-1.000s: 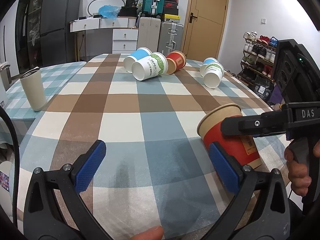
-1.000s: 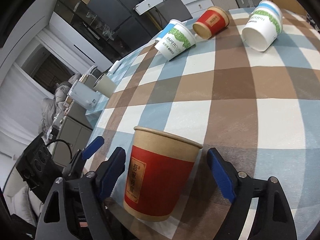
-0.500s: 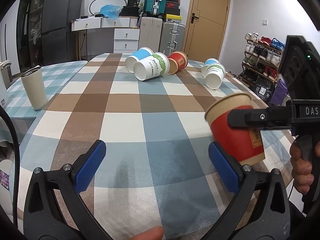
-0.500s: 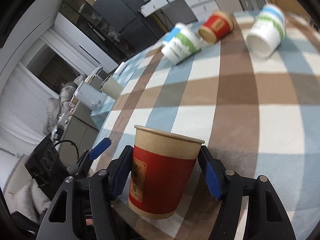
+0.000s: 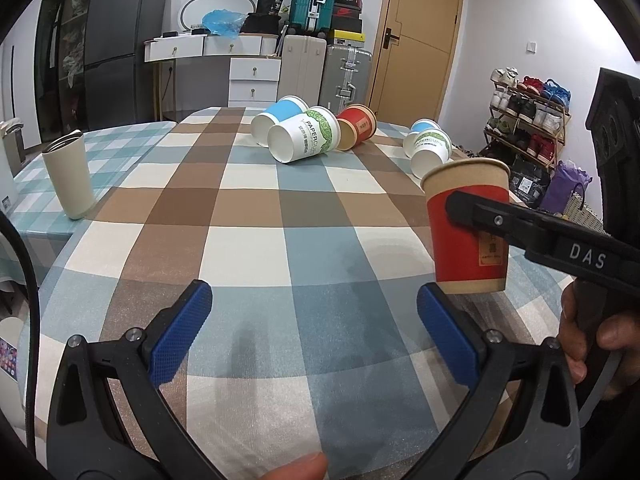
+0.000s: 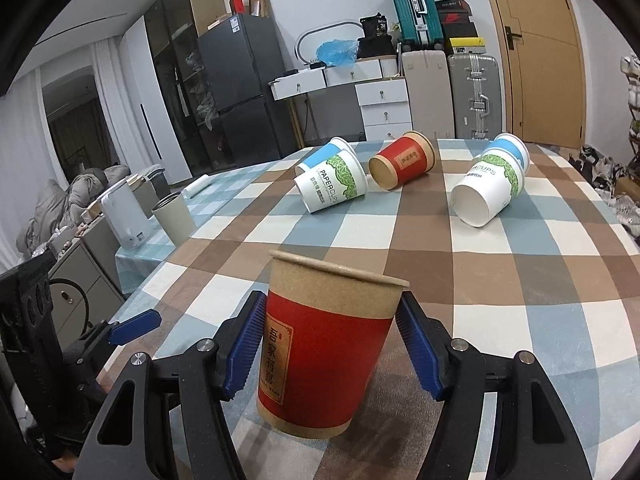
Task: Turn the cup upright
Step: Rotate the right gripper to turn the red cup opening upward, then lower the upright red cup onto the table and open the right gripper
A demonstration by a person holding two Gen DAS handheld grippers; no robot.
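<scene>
And the red cup (image 6: pixel 330 344) is mouth-up now, swung from its tilt of a second ago to near vertical, the right tool (image 6: pixel 328 348) clenched on its sides, held just above the tabletop (image 6: pixel 500 280) near the near right edge. Flip looks all but done; it only needs setting down, while the left tool (image 5: pixel 316 328) hangs released.

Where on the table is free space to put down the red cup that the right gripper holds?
Free: the checked cloth between the tumbler and the held red cup, in front of the left gripper. Crowded: the far end, with the lying cups.
</scene>
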